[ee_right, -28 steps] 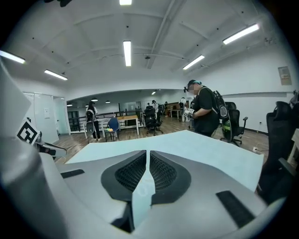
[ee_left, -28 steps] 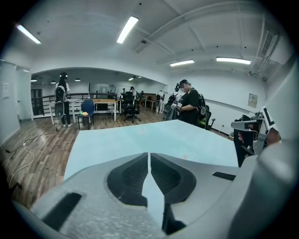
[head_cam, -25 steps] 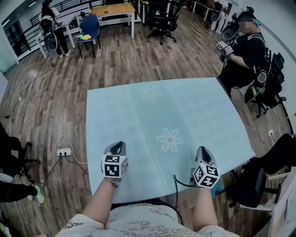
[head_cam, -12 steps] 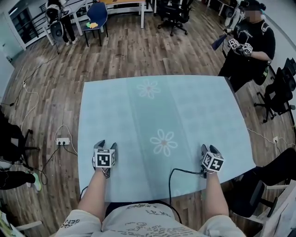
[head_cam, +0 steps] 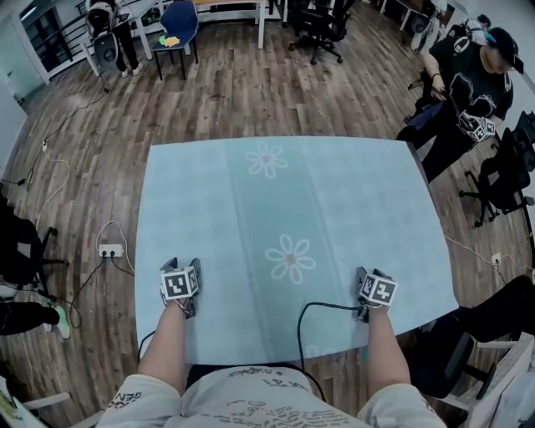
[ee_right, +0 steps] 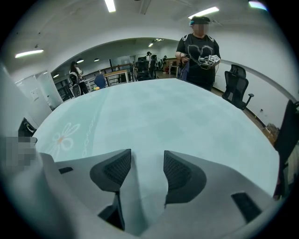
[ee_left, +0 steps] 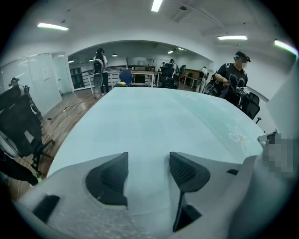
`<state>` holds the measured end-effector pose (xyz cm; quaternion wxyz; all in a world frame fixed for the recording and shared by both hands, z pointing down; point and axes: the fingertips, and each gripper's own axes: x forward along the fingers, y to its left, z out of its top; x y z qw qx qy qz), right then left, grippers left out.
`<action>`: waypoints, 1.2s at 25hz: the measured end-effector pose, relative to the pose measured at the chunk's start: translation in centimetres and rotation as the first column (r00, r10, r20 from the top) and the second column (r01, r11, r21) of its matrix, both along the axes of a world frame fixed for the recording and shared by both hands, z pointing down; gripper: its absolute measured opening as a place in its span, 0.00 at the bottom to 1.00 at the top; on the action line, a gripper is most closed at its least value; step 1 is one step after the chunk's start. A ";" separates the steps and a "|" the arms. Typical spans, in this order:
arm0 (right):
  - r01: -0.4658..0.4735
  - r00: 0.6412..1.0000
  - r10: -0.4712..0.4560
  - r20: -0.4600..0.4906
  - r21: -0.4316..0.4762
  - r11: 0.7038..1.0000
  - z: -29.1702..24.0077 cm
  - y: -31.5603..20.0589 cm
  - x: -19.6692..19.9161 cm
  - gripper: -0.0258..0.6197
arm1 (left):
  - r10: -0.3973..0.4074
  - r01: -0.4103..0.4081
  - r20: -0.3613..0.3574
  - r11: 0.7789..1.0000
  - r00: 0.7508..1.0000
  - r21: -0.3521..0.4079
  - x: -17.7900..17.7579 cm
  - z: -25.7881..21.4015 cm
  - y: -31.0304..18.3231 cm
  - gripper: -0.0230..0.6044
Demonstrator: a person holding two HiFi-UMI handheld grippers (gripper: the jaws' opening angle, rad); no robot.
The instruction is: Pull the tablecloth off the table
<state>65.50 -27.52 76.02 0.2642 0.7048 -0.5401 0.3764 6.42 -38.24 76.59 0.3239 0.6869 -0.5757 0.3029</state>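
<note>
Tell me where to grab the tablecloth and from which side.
Probably the tablecloth's near edge, one grip towards each corner, coming from the person's side. It lies flat and smooth on top, with no fold to pinch; only the edge hangs free.

Blue chair (head_cam: 180, 23), power strip (head_cam: 110, 250)

the head view looks steeply down from over the near edge of the tablecloth (head_cam: 334, 201), taking in all of it. each gripper view sits low and close over that edge, facing across the cloth. all three share the cloth and the person in black (head_cam: 470, 77).
</note>
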 end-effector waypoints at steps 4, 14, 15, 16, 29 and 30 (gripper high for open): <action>-0.007 1.000 0.007 -0.007 -0.017 1.000 0.1 0.4 0.2 0.36 | 0.051 -0.051 0.003 0.999 0.999 0.012 1.2 0.2 0.3 0.44; 0.042 0.999 -0.043 -0.026 -0.055 0.998 0.0 -0.6 -2.3 0.06 | 0.175 -0.178 0.109 0.984 0.978 0.019 4.2 0.1 1.0 0.05; 0.026 1.000 -0.026 -0.009 -0.042 0.999 0.1 -0.5 -2.3 0.07 | 0.184 -0.186 0.104 0.983 0.978 0.010 4.1 0.2 0.9 0.05; 0.015 1.000 -0.015 -0.004 -0.031 0.999 0.1 -0.5 -2.3 0.06 | 0.190 -0.192 0.097 0.981 0.977 0.004 4.0 0.2 0.9 0.05; 0.025 0.998 -0.020 -0.057 0.093 0.995 -2.9 0.3 -3.6 0.06 | 0.148 -0.146 -0.011 0.982 0.989 0.119 3.5 -4.5 2.0 0.05; 0.030 0.998 -0.024 -0.057 0.110 0.994 -3.4 0.3 -3.8 0.06 | 0.146 -0.144 -0.010 0.982 0.989 0.126 3.5 -4.8 2.1 0.05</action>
